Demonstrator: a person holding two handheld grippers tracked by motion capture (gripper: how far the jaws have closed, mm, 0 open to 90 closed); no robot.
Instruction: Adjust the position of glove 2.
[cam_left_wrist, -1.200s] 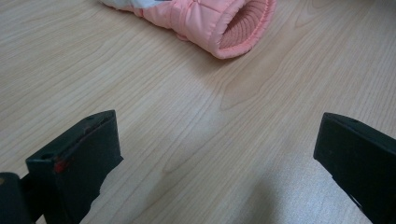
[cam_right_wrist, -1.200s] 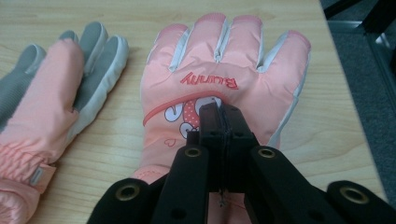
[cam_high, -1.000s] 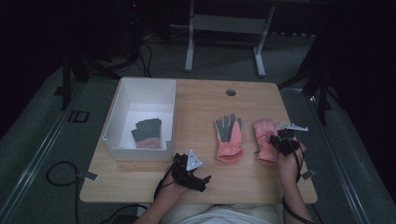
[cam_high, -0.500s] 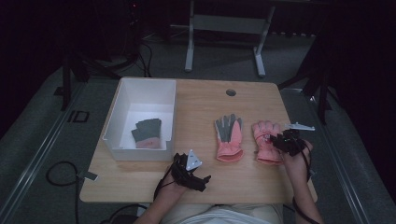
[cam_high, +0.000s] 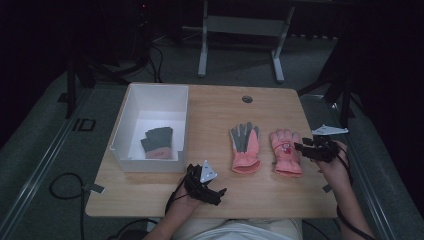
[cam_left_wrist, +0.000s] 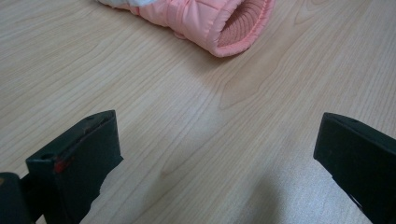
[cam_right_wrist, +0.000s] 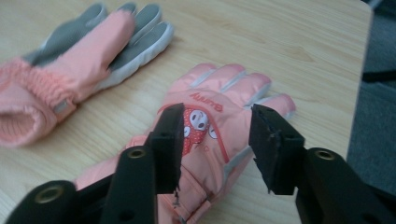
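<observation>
Above the right pink glove (cam_right_wrist: 219, 135), right gripper (cam_right_wrist: 215, 140) lifted off, jaws just opening, empty, left gripper (cam_left_wrist: 215, 154) spread, unmoved

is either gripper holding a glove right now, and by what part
Nothing is held. The right gripper has just been opening and hangs above the pink glove without pinching it; the left gripper is open over bare table.
</observation>
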